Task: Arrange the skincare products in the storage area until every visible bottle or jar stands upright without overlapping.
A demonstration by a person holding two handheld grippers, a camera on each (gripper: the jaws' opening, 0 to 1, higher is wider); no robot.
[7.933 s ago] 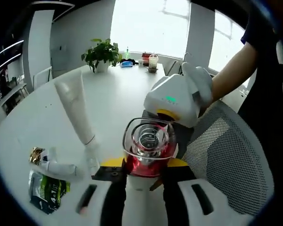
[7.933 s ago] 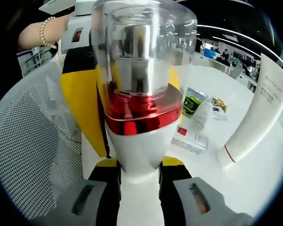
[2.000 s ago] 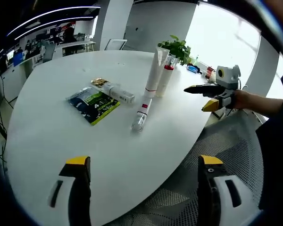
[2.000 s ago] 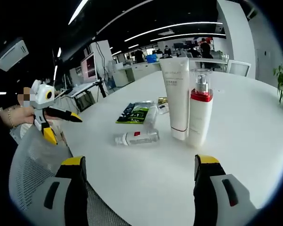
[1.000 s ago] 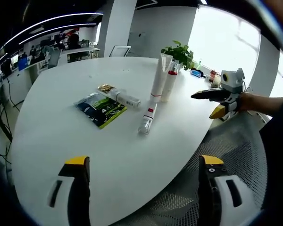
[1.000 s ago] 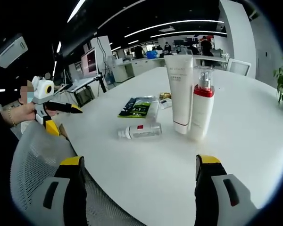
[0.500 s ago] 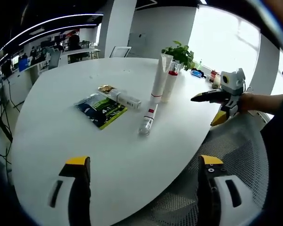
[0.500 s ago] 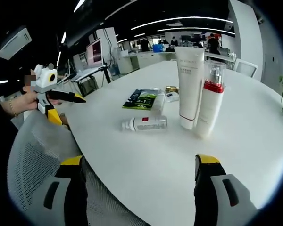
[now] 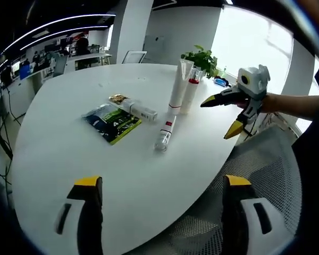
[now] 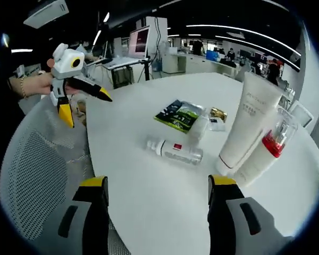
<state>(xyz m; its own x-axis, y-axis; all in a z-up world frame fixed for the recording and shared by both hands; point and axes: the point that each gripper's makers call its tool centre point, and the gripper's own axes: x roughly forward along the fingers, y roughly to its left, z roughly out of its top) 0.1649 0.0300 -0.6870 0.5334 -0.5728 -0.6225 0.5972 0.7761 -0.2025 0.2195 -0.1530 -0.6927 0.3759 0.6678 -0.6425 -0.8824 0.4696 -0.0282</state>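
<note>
Since 7.9 s ago, the red-collared pump bottle (image 10: 263, 153) has left the two grippers' jaws and stands upright on the table (image 10: 149, 180), touching the white tube (image 10: 246, 125). Both grippers have drawn back with jaws wide apart. In the last half second, the right gripper (image 9: 219, 114) has risen and moved closer to the bottles.

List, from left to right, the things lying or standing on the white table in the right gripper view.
Green sachet → clear bottle lying on its side → white tube standing → red-collared pump bottle standing.
</note>
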